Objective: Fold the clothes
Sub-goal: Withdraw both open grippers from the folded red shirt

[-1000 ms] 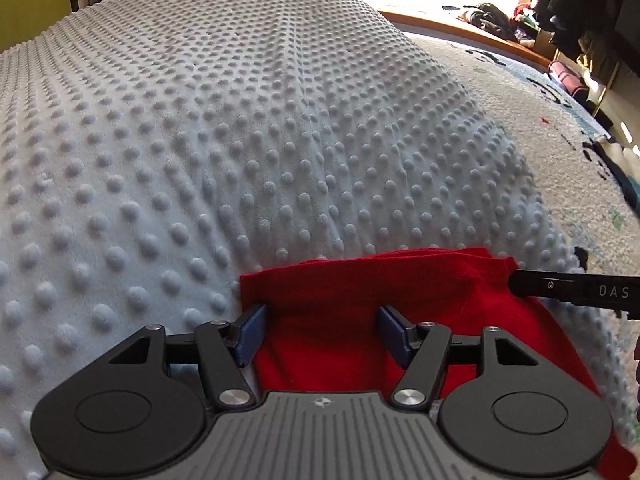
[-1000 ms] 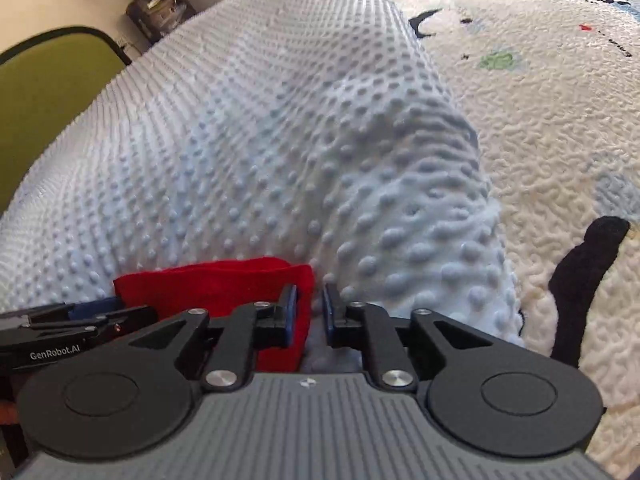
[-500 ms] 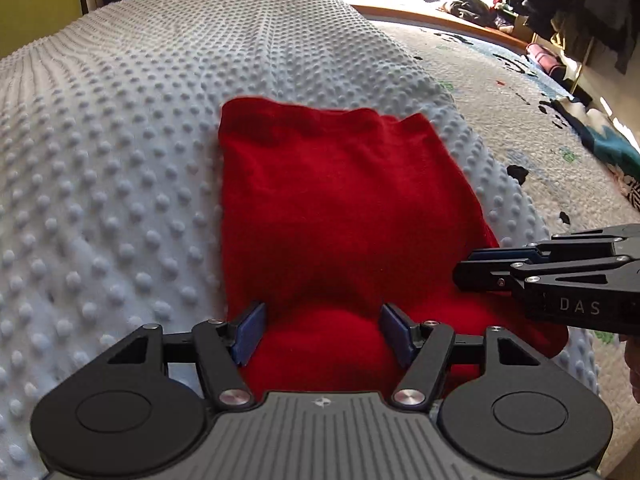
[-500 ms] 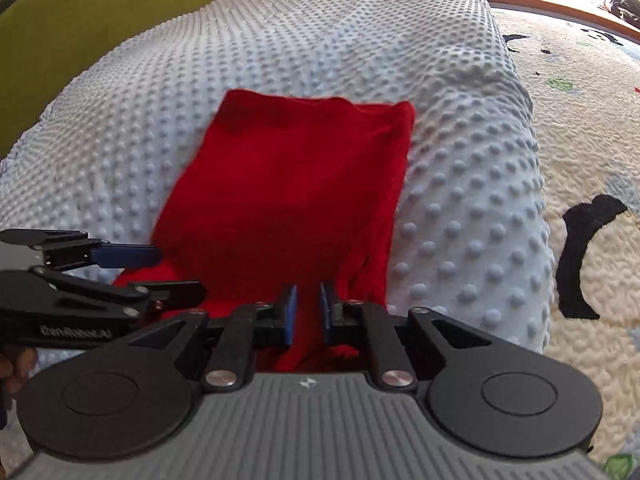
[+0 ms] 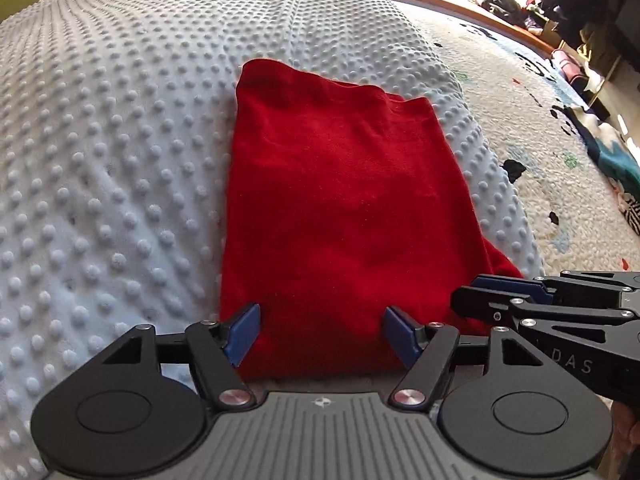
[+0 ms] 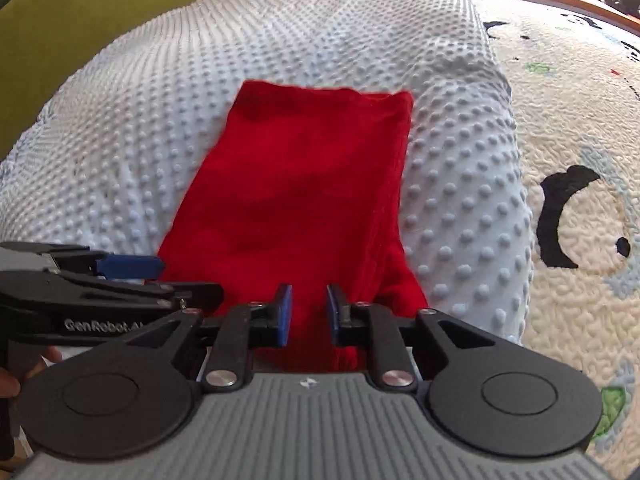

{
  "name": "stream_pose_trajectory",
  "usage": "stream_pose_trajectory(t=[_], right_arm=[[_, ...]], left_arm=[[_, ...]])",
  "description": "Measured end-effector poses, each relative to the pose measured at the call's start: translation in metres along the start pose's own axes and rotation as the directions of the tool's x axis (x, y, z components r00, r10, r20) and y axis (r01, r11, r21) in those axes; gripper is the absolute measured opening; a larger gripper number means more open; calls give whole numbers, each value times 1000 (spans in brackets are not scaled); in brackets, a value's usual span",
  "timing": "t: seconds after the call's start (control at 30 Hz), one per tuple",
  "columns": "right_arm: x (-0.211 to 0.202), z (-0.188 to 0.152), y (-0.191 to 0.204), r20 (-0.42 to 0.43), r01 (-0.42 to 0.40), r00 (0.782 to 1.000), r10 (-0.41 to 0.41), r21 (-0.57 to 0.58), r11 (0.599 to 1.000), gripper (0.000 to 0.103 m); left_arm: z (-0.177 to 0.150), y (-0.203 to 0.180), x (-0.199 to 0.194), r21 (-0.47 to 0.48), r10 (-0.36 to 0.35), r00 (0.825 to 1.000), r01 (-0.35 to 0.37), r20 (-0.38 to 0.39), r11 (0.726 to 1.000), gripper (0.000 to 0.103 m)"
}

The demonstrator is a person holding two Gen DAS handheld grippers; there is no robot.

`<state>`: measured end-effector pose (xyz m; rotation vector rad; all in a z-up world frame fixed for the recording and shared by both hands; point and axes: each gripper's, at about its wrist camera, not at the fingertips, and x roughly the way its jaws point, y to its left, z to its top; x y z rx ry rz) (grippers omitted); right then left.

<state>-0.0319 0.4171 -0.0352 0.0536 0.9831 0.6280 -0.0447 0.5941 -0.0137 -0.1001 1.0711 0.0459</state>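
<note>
A red cloth (image 5: 340, 200) lies flat as a folded rectangle on a pale blue dotted blanket (image 5: 120, 160). My left gripper (image 5: 320, 334) is open wide over the cloth's near edge, one blue pad at each side, holding nothing. The right gripper (image 5: 464, 294) comes in from the right at the cloth's near right corner. In the right wrist view the red cloth (image 6: 300, 184) runs away from my right gripper (image 6: 308, 314), whose pads stand a narrow gap apart with cloth showing between them. The left gripper (image 6: 168, 280) sits at the cloth's near left corner.
The dotted blanket (image 6: 460, 180) humps over a bed. To the right lies a cream quilt (image 6: 580, 160) with black shapes. A green panel (image 6: 80, 12) stands at the far left, and piled clothes (image 5: 592, 0) at the far right. A hand (image 6: 8, 384) holds the left gripper.
Both cameras have drawn back from the cloth's near edge, so the whole folded cloth now shows. The right gripper's pads stand slightly wider apart than half a second ago.
</note>
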Motion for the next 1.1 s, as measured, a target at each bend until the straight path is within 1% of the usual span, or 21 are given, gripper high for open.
stream_pose_trajectory(t=[0.03, 0.1, 0.13, 0.17, 0.2, 0.23, 0.3, 0.37, 0.4, 0.47, 0.57, 0.63, 0.8, 1.0, 1.1], right_arm=[[-11, 4, 3, 24, 9, 1000, -9, 6, 1000, 25], [-33, 10, 10, 65, 30, 997, -31, 16, 999, 30], [-43, 11, 12, 74, 39, 996, -40, 20, 999, 43], [-53, 13, 15, 83, 47, 995, -49, 23, 999, 53], [-61, 13, 17, 89, 62, 994, -64, 26, 998, 55], [-67, 11, 17, 88, 71, 993, -73, 25, 997, 55], [-78, 8, 18, 84, 90, 992, -92, 24, 996, 56], [-81, 1, 14, 49, 91, 994, -93, 56, 994, 58], [-82, -3, 12, 33, 86, 995, -89, 75, 993, 58], [-87, -10, 7, 16, 85, 996, -88, 119, 989, 58], [-93, -14, 6, 12, 91, 996, -94, 123, 988, 58], [-98, -12, 7, 27, 89, 995, -92, 106, 990, 59], [-102, -3, 5, 43, 83, 995, -88, 107, 991, 59], [-103, -4, 5, 44, 71, 996, -76, 111, 991, 59], [-103, -4, 5, 43, 72, 996, -77, 109, 991, 59]], left_arm=[[1, -2, -5, -3, 2, 1000, -2, -15, 1000, 73], [2, -7, -14, -14, 4, 999, -4, -51, 1000, 79], [0, -9, -20, -21, 2, 998, -3, -59, 1000, 81], [-3, -10, -26, -29, -1, 998, -1, -63, 1000, 84], [-6, -12, -33, -37, -4, 998, 1, -67, 999, 86], [-7, -14, -38, -41, -6, 998, 3, -66, 999, 87], [-11, -18, -47, -36, 3, 998, -5, -65, 999, 94], [-14, -20, -51, -47, 1, 996, -5, -85, 999, 99], [-16, -22, -52, -53, -1, 995, -4, -96, 999, 100], [-18, -22, -55, -68, 0, 996, -7, -93, 998, 100], [-19, -24, -60, -91, 4, 996, -11, -84, 996, 101], [-21, -25, -64, -107, 6, 997, -14, -78, 994, 101], [-11, -25, -68, -117, -9, 998, 1, -61, 993, 101], [-8, -27, -75, -80, 2, 1000, -4, -27, 997, 101], [-7, -29, -76, -64, 11, 1000, -13, -27, 998, 101]])
